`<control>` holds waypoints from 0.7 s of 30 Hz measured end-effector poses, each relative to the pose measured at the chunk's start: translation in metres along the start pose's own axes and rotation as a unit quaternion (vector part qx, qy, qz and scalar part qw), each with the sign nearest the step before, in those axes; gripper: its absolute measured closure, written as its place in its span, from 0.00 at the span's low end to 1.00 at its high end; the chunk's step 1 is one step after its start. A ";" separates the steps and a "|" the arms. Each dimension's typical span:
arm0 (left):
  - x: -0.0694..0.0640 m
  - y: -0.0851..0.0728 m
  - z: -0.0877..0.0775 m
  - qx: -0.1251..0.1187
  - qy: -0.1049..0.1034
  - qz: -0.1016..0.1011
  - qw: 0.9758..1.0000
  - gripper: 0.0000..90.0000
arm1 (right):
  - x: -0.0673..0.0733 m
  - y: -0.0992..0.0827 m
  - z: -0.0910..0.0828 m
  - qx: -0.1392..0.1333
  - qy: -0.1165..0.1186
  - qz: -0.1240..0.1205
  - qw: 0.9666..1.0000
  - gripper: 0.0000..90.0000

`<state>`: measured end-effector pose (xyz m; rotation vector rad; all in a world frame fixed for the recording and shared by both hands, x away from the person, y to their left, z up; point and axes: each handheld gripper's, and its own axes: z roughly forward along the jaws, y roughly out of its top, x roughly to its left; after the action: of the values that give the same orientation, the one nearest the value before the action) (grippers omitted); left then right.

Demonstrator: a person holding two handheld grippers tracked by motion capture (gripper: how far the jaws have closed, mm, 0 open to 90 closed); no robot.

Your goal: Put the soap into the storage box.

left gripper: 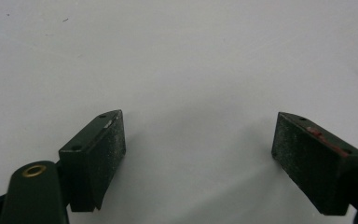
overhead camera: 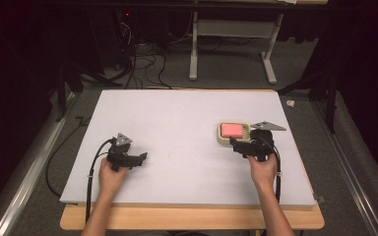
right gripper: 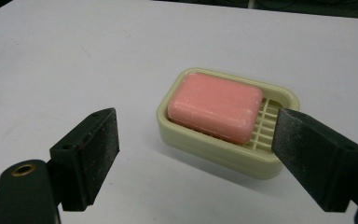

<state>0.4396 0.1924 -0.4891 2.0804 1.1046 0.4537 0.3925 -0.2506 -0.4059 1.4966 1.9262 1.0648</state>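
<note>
A pink bar of soap (right gripper: 214, 106) (overhead camera: 232, 130) lies in a cream slatted soap dish (right gripper: 200, 142) (overhead camera: 222, 140) on the white board, right of centre. My right gripper (right gripper: 196, 140) (overhead camera: 235, 145) is open, just short of the dish on its near side, the jaws wide apart and the right jaw overlapping the dish's right end in the right gripper view. My left gripper (left gripper: 198, 140) (overhead camera: 141, 158) is open over bare white board at the left, nothing between its jaws.
The white board (overhead camera: 177, 128) rests on a wooden table (overhead camera: 192, 219). Beyond the far edge stand a white metal frame (overhead camera: 231, 44) and tangled cables (overhead camera: 142, 64) on the floor. Metal rails (overhead camera: 34, 157) run along both sides.
</note>
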 end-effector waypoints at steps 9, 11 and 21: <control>0.000 0.000 0.000 0.000 0.000 0.000 1.000 0.20 | 0.003 -0.006 -0.009 -0.011 0.009 -0.002 1.000 0.17; 0.000 0.000 0.000 0.000 0.000 0.000 1.000 0.20 | 0.003 -0.008 -0.010 -0.012 0.010 0.000 1.000 0.17; 0.000 0.000 0.000 0.000 0.000 0.000 1.000 0.20 | 0.003 -0.018 -0.016 -0.018 0.015 0.006 1.000 0.17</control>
<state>0.4396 0.1924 -0.4891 2.0808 1.1043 0.4539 0.3689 -0.2538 -0.4109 1.4815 1.9105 1.1288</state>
